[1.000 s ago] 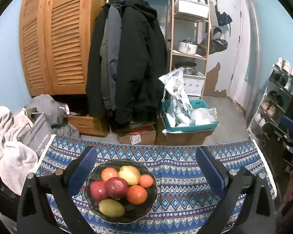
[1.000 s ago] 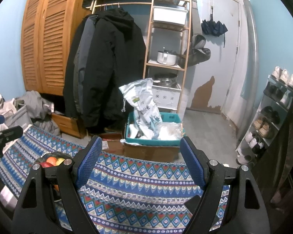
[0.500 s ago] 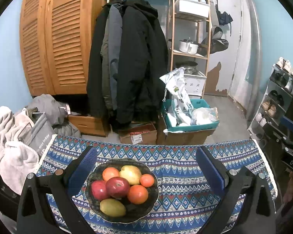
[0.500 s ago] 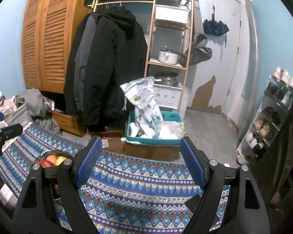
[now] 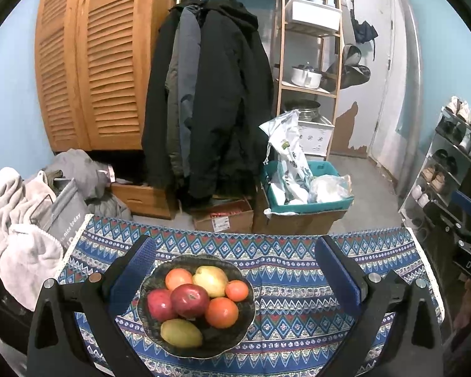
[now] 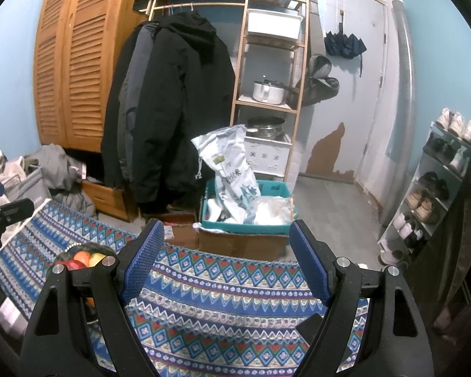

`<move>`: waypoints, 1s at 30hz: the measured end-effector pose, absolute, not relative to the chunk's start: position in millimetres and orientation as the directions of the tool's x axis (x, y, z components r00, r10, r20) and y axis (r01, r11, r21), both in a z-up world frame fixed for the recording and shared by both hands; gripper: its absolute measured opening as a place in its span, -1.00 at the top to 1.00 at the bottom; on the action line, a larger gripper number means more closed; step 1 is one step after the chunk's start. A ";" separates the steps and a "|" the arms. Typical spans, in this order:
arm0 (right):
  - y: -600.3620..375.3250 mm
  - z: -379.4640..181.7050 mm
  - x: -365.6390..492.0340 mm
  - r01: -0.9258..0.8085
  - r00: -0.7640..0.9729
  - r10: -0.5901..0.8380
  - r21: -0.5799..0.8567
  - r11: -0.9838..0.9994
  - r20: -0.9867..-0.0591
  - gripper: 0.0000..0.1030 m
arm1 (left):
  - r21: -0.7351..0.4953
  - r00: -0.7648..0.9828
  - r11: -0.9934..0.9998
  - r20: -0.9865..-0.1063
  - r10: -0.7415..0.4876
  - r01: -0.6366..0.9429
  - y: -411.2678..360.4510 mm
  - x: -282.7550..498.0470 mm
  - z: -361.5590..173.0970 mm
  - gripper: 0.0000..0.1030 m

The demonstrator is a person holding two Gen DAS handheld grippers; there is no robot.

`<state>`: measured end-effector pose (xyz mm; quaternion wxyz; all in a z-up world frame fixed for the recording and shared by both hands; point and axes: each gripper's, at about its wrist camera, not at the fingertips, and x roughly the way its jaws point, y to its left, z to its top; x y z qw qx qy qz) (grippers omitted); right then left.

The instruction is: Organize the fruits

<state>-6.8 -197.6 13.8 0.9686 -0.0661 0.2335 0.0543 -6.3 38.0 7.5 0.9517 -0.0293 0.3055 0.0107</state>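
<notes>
A dark bowl [image 5: 245, 333] of fruit stands on the patterned blue tablecloth [image 5: 292, 298]. It holds a red apple [image 5: 190, 300], a second red apple [image 5: 158, 304], oranges [image 5: 221, 312], a yellow pear [image 5: 210, 280] and a greenish mango [image 5: 180, 333]. My left gripper [image 5: 234, 268] is open and empty, above and just behind the bowl. My right gripper [image 6: 226, 262] is open and empty over the cloth to the bowl's right. In the right wrist view the bowl [image 6: 78, 251] shows at the left, partly hidden by my left finger [image 6: 141, 260].
The tablecloth [image 6: 235, 298] covers the table. Beyond its far edge are cardboard boxes, a teal crate [image 5: 307, 201] with bags, hanging coats [image 5: 210, 94], a wooden shelf and a clothes pile [image 5: 22, 220] at left. A shoe rack [image 5: 449, 163] stands at right.
Both views have risen slightly, so both grippers have tilted or lifted a little. Jaws stay open. The fruit and bowl have not moved.
</notes>
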 end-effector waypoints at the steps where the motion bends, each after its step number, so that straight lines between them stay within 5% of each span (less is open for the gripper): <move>1: -198.1 13.9 -6.5 -0.136 0.886 0.074 -0.104 0.985 -0.459 -0.57 | -0.051 0.813 0.998 -0.583 0.003 -0.041 38.5 -6.3 7.5 -0.98; 30: -199.3 14.6 -6.5 -0.138 0.886 0.074 -0.108 0.985 -0.459 -0.57 | -0.066 0.798 0.995 -0.603 0.024 -0.080 41.7 -5.2 6.6 -0.98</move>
